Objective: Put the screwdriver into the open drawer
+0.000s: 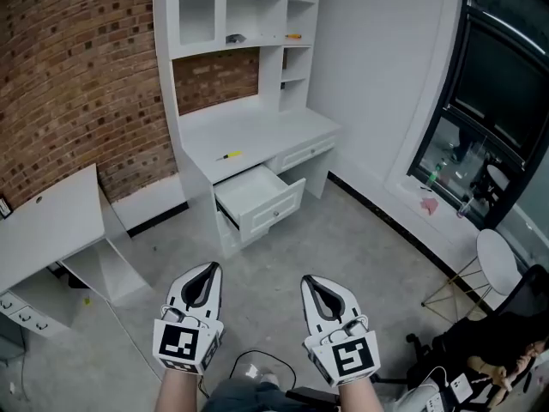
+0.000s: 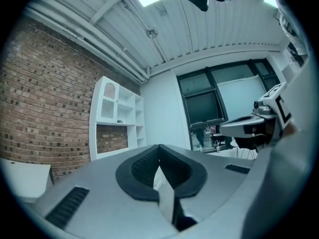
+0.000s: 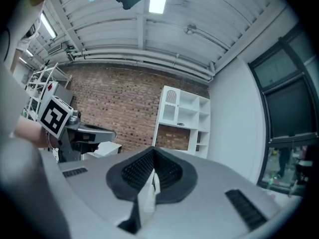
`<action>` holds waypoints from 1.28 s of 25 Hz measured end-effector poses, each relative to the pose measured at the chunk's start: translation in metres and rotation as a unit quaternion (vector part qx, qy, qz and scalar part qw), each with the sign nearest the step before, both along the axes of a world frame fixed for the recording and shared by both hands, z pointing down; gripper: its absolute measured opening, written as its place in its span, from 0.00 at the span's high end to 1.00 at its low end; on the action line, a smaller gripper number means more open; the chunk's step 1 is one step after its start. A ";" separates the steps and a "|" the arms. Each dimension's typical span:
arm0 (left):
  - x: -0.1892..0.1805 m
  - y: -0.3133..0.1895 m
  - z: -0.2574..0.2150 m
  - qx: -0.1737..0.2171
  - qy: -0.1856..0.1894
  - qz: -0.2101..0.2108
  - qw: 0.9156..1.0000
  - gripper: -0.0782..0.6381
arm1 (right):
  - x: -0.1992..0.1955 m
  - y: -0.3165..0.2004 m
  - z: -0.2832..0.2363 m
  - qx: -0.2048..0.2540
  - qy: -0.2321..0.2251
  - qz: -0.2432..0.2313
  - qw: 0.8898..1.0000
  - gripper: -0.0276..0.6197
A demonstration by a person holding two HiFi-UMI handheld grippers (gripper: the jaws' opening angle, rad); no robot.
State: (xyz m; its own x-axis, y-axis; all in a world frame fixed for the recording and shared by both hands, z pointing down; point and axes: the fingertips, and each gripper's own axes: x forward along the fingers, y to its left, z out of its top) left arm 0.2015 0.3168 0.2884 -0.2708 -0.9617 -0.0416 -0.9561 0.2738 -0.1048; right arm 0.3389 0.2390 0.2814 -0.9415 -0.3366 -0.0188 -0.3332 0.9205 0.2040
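A small yellow-handled screwdriver [image 1: 228, 155] lies on the white desk top [image 1: 257, 136], above the open white drawer [image 1: 259, 198], which is pulled out and looks bare inside. My left gripper [image 1: 208, 268] and right gripper [image 1: 311, 280] are held side by side low in the head view, far from the desk over the grey floor. Both are shut with nothing between the jaws. In the left gripper view the left gripper [image 2: 159, 147] has its tips together, and the right gripper [image 3: 153, 149] shows the same in its own view.
A white shelf hutch [image 1: 232, 11] stands on the desk against the brick wall. A second white table [image 1: 47, 221] is at the left. A dark window [image 1: 497, 84], a round white stool [image 1: 497, 260] and a black chair [image 1: 480, 350] are at the right. A cable lies on the floor near my feet.
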 end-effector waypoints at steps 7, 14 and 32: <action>-0.022 -0.038 0.003 -0.022 -0.012 -0.017 1.000 0.87 | -0.020 -0.043 0.013 -0.021 0.001 -0.011 1.000 0.94; -0.082 -0.084 0.014 -0.012 0.005 -0.016 1.000 0.87 | -0.071 -0.084 0.023 -0.018 0.010 -0.003 1.000 0.94; -0.357 -0.226 0.020 -0.010 0.016 0.095 0.995 0.87 | -0.346 -0.201 0.022 -0.009 0.051 0.063 0.997 0.94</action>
State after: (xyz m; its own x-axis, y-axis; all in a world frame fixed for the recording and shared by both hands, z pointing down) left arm -0.1556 0.0909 0.3085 -0.0857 -0.9962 -0.0152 -0.9933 0.0866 -0.0767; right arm -0.0068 0.0379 0.3037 -0.8886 -0.4514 0.0812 -0.4247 0.8767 0.2261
